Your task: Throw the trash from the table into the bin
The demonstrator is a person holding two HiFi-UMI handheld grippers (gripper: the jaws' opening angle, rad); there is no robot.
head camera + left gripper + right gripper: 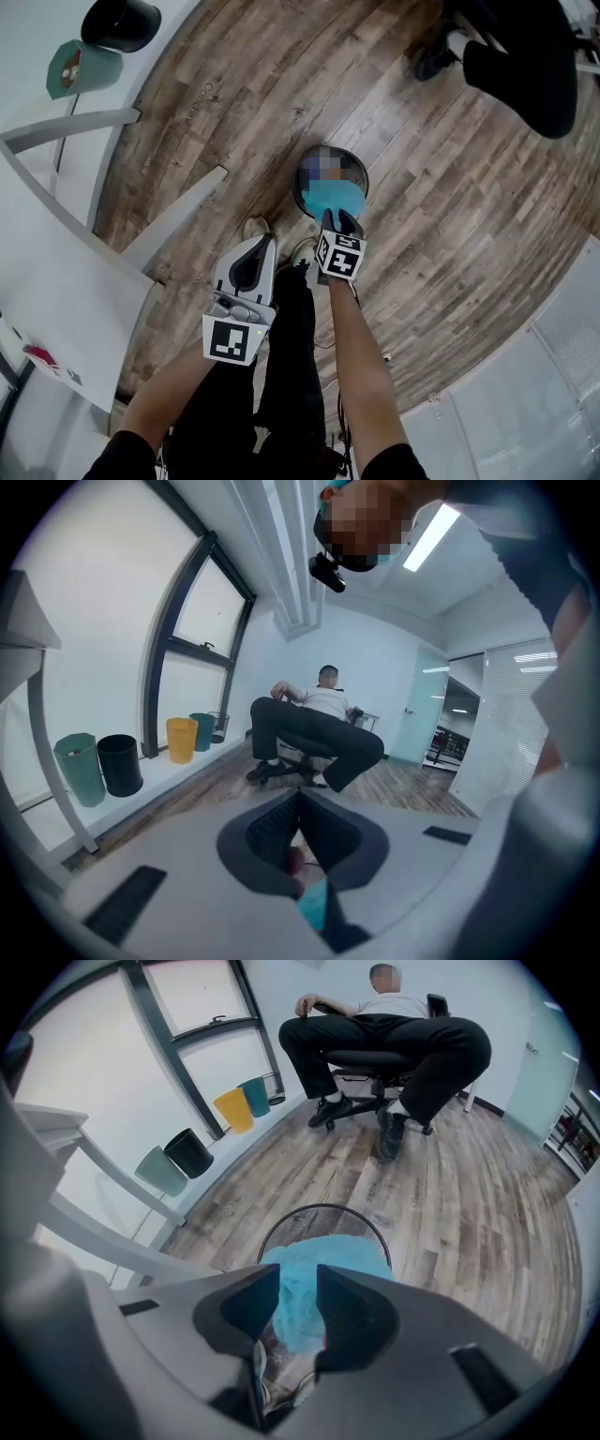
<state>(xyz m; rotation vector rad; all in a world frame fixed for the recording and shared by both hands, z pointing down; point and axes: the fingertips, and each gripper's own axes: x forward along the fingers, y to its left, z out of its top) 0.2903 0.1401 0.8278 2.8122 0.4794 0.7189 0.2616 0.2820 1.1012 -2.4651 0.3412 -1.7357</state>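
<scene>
A round black wire bin (302,178) stands on the wood floor, and a crumpled light-blue piece of trash (333,197) lies over its mouth. My right gripper (339,220) points steeply down right above it. In the right gripper view its jaws stand a little apart (298,1288). The blue trash (319,1260) shows through the gap and spreads wider than the jaws over the bin's rim (323,1207); the pads do not press on it. My left gripper (255,246) hangs beside my leg, left of the bin, jaws closed tip to tip (299,799) with nothing held.
The white table (56,272) with slanted legs fills the left side. A black bin (120,23) and a teal bin (80,67) stand by the window, with a yellow bin (181,740) further along. A person sits on an office chair (384,1026) beyond the wire bin.
</scene>
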